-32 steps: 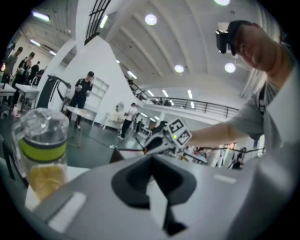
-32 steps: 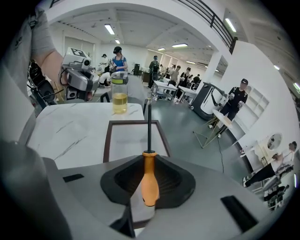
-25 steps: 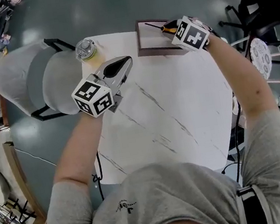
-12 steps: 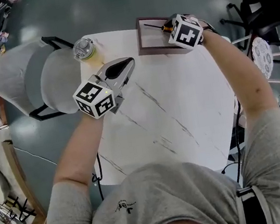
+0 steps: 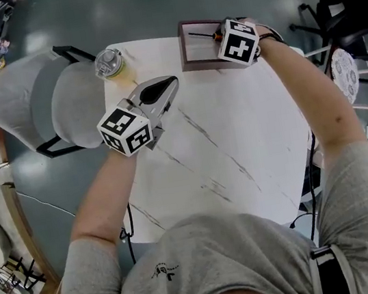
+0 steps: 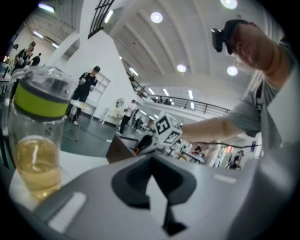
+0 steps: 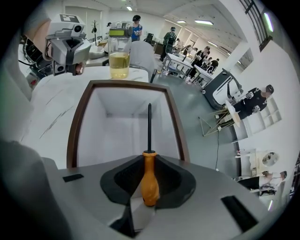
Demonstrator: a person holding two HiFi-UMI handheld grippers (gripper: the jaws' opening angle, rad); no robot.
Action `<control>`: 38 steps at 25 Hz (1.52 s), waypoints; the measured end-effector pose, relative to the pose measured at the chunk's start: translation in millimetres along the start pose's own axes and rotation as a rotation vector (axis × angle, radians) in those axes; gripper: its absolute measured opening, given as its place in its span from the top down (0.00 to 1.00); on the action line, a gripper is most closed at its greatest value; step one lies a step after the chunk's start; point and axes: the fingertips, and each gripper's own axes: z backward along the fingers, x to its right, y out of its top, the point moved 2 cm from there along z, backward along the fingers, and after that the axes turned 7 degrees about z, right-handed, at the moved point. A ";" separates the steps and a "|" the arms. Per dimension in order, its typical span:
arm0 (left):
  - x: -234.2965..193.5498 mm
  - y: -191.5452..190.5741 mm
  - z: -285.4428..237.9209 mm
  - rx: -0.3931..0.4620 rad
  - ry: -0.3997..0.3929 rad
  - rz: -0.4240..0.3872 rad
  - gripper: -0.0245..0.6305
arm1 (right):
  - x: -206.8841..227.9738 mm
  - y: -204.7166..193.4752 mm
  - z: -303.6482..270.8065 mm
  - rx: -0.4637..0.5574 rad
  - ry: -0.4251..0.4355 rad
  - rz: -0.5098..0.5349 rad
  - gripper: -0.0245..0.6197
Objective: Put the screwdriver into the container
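Far left: grey chair against the table edge. Jar of yellow liquid, green-banded lid, stands on the white table at its far left corner. Left gripper hangs above the table near the jar, jaws together, nothing between them. Further right: brown-walled container, white inside, at the far edge. Right gripper at its rim, jaws clamped on the orange handle of the screwdriver. The black shaft reaches over the container's interior; whether the tip touches the bottom is unclear.

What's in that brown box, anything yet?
Empty: the container shows only bare pale floor; the screwdriver is clamped in the right gripper.
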 end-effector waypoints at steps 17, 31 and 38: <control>2.4 -2.3 2.7 0.001 -0.001 -0.007 0.96 | -0.6 0.3 -2.2 -0.016 -0.010 -0.003 0.85; 9.1 1.2 4.2 0.002 -0.009 -0.015 0.96 | 7.0 5.2 14.9 0.022 -0.042 -0.032 0.85; 17.7 9.6 8.2 0.007 -0.015 -0.031 0.96 | 3.8 5.8 30.4 0.024 -0.049 -0.032 0.85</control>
